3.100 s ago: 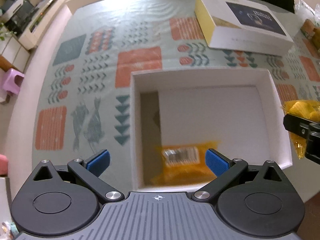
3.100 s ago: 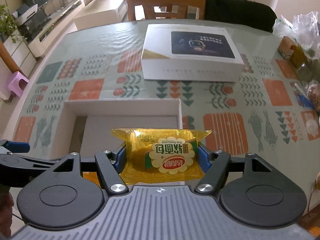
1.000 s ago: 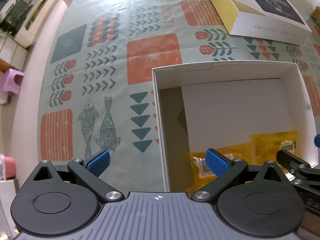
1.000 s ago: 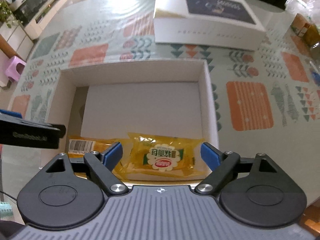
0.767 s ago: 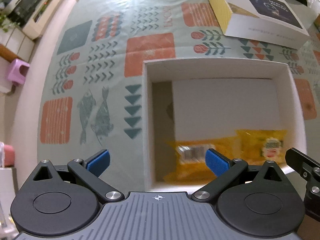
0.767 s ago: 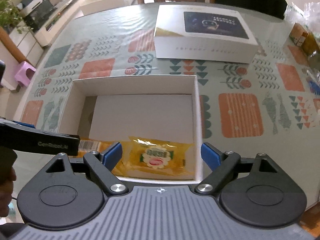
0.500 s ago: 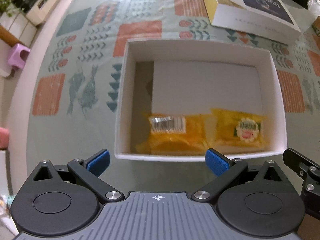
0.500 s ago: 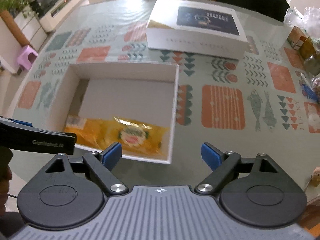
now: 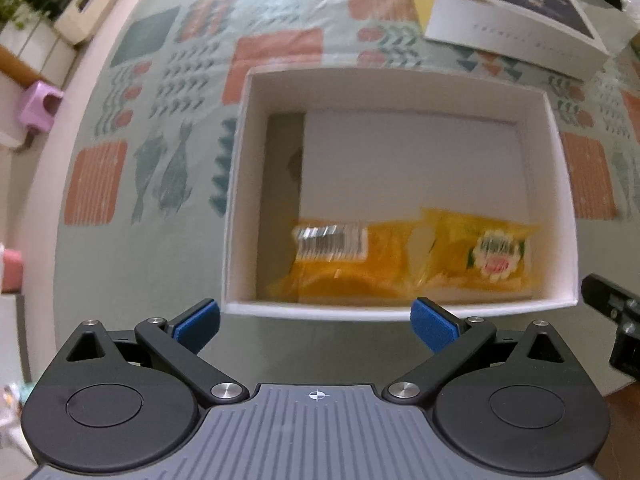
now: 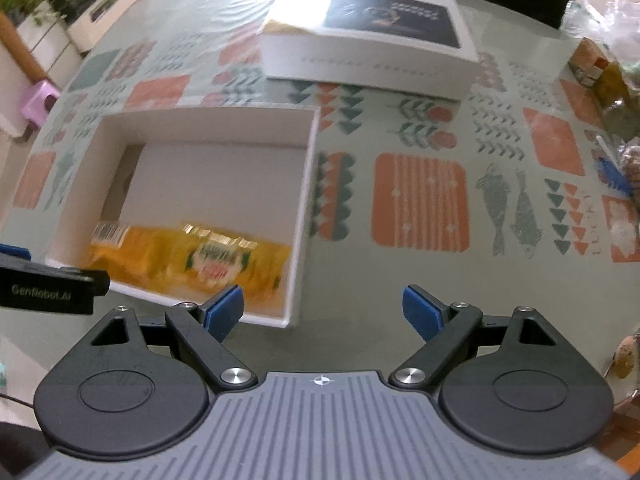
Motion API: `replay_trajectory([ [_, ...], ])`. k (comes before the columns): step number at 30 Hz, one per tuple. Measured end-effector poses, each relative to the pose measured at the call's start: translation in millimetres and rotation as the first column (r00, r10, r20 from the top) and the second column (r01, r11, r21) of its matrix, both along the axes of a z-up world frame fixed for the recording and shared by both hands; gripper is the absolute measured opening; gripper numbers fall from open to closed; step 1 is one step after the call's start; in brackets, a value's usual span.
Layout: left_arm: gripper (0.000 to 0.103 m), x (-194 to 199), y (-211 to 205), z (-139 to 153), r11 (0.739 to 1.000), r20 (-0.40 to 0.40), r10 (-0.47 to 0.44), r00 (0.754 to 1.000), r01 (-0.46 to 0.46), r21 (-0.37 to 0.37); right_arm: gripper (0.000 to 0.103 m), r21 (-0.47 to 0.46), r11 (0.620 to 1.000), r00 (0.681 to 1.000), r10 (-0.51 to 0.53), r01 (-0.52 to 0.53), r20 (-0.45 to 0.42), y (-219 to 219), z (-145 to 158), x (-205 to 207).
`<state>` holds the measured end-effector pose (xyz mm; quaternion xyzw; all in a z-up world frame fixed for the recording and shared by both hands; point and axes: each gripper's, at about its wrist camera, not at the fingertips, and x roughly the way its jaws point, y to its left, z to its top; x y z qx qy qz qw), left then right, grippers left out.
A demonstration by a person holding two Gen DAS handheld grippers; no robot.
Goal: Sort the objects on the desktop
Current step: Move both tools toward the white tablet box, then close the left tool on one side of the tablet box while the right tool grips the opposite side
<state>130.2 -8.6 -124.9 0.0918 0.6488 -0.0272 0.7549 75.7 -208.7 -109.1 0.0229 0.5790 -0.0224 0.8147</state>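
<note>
An open white box (image 9: 400, 80) sits on the patterned tablecloth. Two yellow snack packets lie side by side along its near wall: one barcode-up (image 9: 340, 256) on the left, one label-up (image 9: 492, 250) on the right. The box (image 10: 208, 114) and the two packets (image 10: 216, 258) also show in the right wrist view. My left gripper (image 9: 316, 322) is open and empty, held just in front of the box's near wall. My right gripper (image 10: 322, 306) is open and empty, off the box's near right corner.
A closed white carton with a dark picture on its lid (image 10: 372, 36) lies beyond the open box. Bagged items and small packets (image 10: 600, 68) crowd the table's right edge. A purple stool (image 9: 38, 106) stands on the floor at the left.
My right gripper let go of the label-up packet inside the box and drew back to the right. My left gripper also drew back toward the box's near side. Both stay open.
</note>
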Motion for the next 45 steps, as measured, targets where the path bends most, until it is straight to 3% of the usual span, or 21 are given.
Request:
replay_trajectory([
  [8,0.103,58.2,-25.0,3.1,0.993,0.026,-0.082,0.996,0.084,-0.079,0.103,-0.128,0.990,0.999,-0.054,0.052,-0.009,-18.7,6.0,43.6],
  [15,0.103,99.7,-51.0,-2.2,0.984,0.057,-0.153,0.987,0.157,-0.089,0.103,-0.214,0.975,0.997,-0.060,0.067,0.042,-26.7,10.6,76.3],
  [31,0.103,180.7,-108.5,14.4,0.991,0.098,-0.102,0.990,0.110,-0.074,0.103,-0.186,0.977,0.993,-0.088,0.101,0.078,-97.6,0.7,159.0],
  [41,0.103,235.8,-141.1,-1.0,0.995,0.079,-0.068,0.995,0.074,-0.074,0.103,-0.158,0.987,0.994,0.014,0.003,0.112,-137.4,-10.3,225.4],
  [45,0.103,254.9,-143.2,-10.7,0.994,0.060,-0.061,0.996,0.066,-0.091,0.103,-0.079,0.997,0.995,0.026,-0.019,0.094,-151.4,-19.4,249.1],
])
